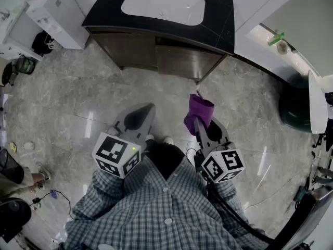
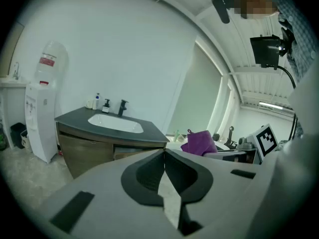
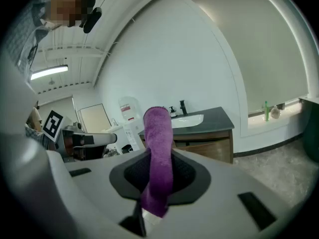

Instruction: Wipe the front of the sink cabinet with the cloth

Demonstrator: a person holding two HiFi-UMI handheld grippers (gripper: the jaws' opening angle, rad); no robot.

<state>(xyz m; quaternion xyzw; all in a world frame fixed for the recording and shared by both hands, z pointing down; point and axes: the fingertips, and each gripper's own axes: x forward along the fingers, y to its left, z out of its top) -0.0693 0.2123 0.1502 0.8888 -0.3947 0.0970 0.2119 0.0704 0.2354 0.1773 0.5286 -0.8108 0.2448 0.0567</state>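
Two grey grippers are held up in front of a brown wooden sink cabinet (image 1: 156, 51) with a dark top. The left gripper (image 2: 164, 154) has its jaws pressed tight together, with nothing in them. The right gripper (image 3: 158, 159) squeezes a fuzzy purple cloth (image 3: 158, 133). The cloth sticks up out of the jaws and bends over at its top. It is well apart from the cabinet and does not touch it.

Both grippers point toward the cabinet's front. A white oval basin (image 1: 163, 4) sits in the cabinet's top, and a black tap (image 2: 122, 106) stands behind it. A tall white water dispenser (image 2: 42, 118) stands just beside the cabinet, on the left gripper's side. A shiny grey stone floor (image 1: 78, 98) spreads out before the cabinet. On the cabinet's other side runs a pale ledge with a small green bottle (image 3: 266, 111) on it.
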